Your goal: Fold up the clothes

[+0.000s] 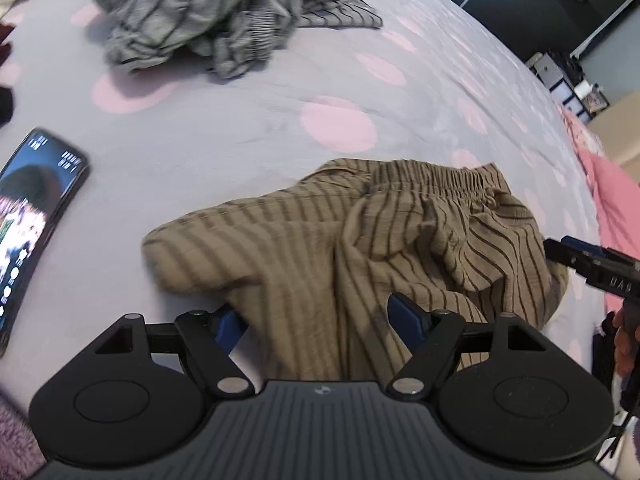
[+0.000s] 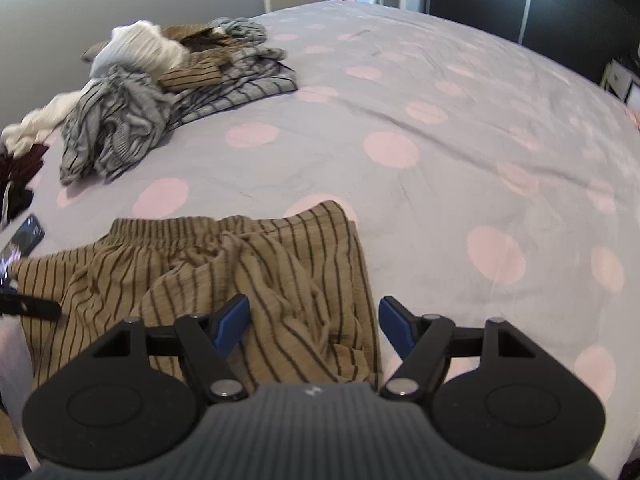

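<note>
The tan striped shorts [image 2: 224,280] lie rumpled on the dotted bedspread [image 2: 440,140], near the bed's front edge. Over them, the left gripper [image 1: 320,316] and the right gripper [image 2: 314,322] are both released, jaws wide apart with cloth between them but ungripped. A clothes pile [image 2: 160,92] lies well beyond the shorts, a phone [image 1: 32,224] to their left.

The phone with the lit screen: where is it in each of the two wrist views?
Left wrist view: the phone lies at the left edge, large, on the bedspread.
Right wrist view: the phone is small, at the left edge.
Shared landmark: the brown striped shorts, right of it in both.
</note>
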`<action>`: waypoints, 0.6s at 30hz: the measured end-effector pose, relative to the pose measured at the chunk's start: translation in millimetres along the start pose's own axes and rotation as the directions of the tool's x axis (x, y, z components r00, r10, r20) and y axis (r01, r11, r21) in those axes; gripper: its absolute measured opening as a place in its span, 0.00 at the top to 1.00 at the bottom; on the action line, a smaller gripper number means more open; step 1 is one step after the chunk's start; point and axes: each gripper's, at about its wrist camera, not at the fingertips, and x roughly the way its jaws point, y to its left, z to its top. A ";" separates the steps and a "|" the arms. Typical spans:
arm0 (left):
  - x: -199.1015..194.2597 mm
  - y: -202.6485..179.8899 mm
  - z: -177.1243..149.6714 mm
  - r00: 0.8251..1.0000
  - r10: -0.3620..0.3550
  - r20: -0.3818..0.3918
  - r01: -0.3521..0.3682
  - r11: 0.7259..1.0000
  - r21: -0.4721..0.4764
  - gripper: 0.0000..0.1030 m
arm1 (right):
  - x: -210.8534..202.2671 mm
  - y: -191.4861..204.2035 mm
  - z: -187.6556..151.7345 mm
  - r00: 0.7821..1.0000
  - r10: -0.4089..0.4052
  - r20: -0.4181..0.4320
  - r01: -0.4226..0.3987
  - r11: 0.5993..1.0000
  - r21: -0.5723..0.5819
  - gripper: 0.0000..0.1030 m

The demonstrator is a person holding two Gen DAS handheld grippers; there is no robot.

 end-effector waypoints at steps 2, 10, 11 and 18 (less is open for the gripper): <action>6.1 -7.4 0.3 1.000 0.009 -0.008 -0.009 1.000 0.015 0.28 | 6.3 -5.0 0.1 1.000 0.010 -0.007 -0.010 1.000 0.027 0.28; 26.3 -22.9 6.4 0.997 0.058 -0.056 -0.052 0.994 0.101 0.45 | 47.7 -7.7 5.1 0.998 0.042 -0.055 -0.039 0.998 0.041 0.21; 27.3 -22.9 7.0 0.997 0.060 -0.057 -0.053 0.993 0.105 0.47 | 54.6 -7.8 6.7 0.997 0.046 -0.063 -0.044 0.998 0.041 0.21; 31.6 -17.5 13.2 0.997 0.049 -0.064 -0.042 0.993 0.112 0.59 | 93.5 0.2 15.5 0.985 0.127 -0.115 -0.124 0.992 0.038 0.21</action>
